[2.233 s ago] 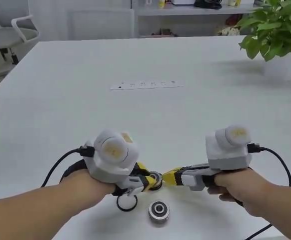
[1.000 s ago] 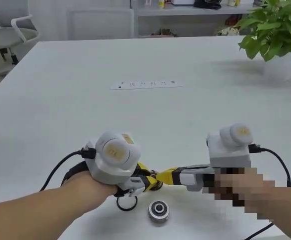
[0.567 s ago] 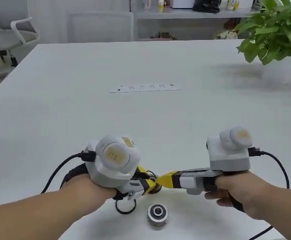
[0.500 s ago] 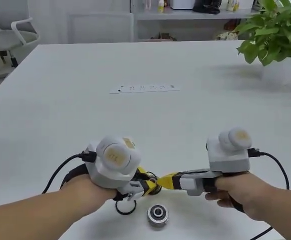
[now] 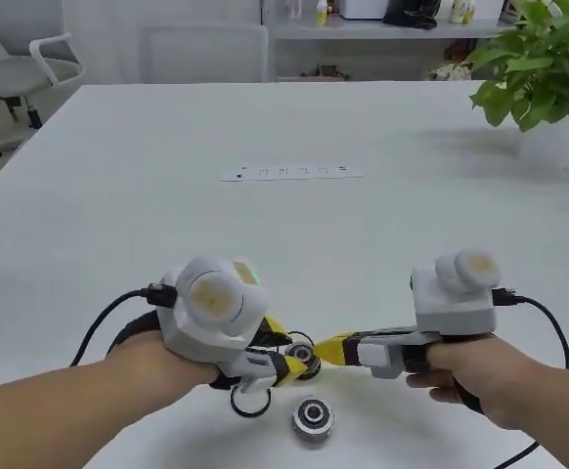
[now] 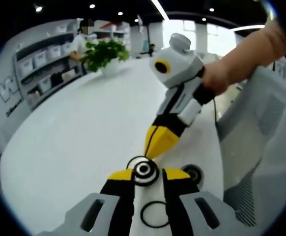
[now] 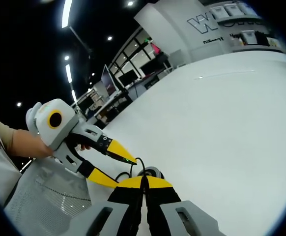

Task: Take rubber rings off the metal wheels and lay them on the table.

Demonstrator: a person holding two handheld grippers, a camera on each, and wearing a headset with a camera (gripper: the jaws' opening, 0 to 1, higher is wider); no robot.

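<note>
Ring [image 5: 249, 403], spare wheel [image 5: 312, 415] near clamped wheel [image 5: 302, 358]

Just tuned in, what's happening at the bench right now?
The left gripper clamps a wheel over the table. The right gripper, jaws shut, is at the wheel's rim and seems to pinch its ring to peel it off. One loose ring already lies on the table, beside a second wheel.
</note>
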